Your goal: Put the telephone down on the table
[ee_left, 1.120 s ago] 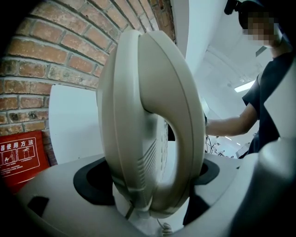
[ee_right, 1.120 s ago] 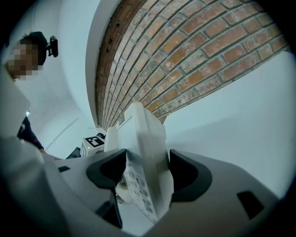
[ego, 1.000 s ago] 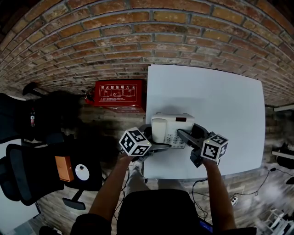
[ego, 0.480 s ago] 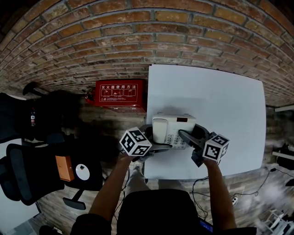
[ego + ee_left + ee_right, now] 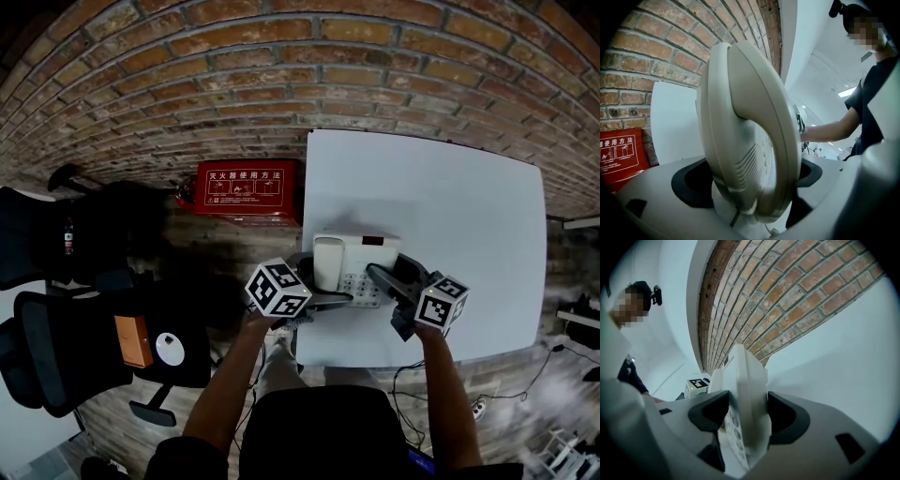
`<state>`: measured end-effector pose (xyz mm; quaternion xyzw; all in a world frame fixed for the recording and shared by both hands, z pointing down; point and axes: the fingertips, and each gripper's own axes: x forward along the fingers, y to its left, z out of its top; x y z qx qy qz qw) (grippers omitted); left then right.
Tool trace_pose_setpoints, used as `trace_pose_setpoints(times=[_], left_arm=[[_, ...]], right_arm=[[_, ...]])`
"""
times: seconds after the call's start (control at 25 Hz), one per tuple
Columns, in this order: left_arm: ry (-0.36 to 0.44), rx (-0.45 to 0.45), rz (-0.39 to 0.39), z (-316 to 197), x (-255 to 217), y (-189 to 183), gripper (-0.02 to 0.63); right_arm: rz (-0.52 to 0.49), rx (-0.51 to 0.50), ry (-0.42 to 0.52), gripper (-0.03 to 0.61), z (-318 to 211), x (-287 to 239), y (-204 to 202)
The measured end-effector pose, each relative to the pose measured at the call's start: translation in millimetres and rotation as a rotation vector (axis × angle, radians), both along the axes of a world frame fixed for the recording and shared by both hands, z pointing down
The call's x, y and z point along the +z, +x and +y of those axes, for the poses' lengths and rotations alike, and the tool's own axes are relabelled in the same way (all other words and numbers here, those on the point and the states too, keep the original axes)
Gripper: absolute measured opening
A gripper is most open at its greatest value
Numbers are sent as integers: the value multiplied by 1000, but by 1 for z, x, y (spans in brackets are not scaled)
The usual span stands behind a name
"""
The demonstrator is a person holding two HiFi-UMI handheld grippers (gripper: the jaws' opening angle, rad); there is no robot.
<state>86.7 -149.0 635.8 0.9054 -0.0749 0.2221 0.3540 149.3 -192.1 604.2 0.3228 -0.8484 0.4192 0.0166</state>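
Note:
A beige desk telephone (image 5: 354, 267), its handset in the cradle, is at the near left part of the white table (image 5: 450, 197); I cannot tell whether it rests on the top. My left gripper (image 5: 314, 279) is shut on the handset side, and the handset (image 5: 750, 140) fills the left gripper view between the two black pads. My right gripper (image 5: 398, 284) holds the telephone's right edge (image 5: 745, 394). Its jaws are closing, with both pads against the casing.
A brick wall (image 5: 187, 84) runs behind the table. A red box with white print (image 5: 246, 190) sits on the floor left of the table. Black office chairs (image 5: 66, 347) stand at the left. Cables (image 5: 412, 375) hang below the table's near edge.

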Motion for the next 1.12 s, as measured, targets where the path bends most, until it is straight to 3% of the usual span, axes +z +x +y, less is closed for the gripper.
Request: trace_pose_setpoints(times=[0.44,0.68,1.12], left_arm=[[-35,-2,3,-4,3,0,466],[22,-27,-14,-10,2,-2,485],[47,-90,-20,-16,4,-7,512]], right_arm=[[-17,15,-39,262,-4,5,1],[-34,25,-42,259,-5,11,3],[-37,45,-74,247,-5,19,4]])
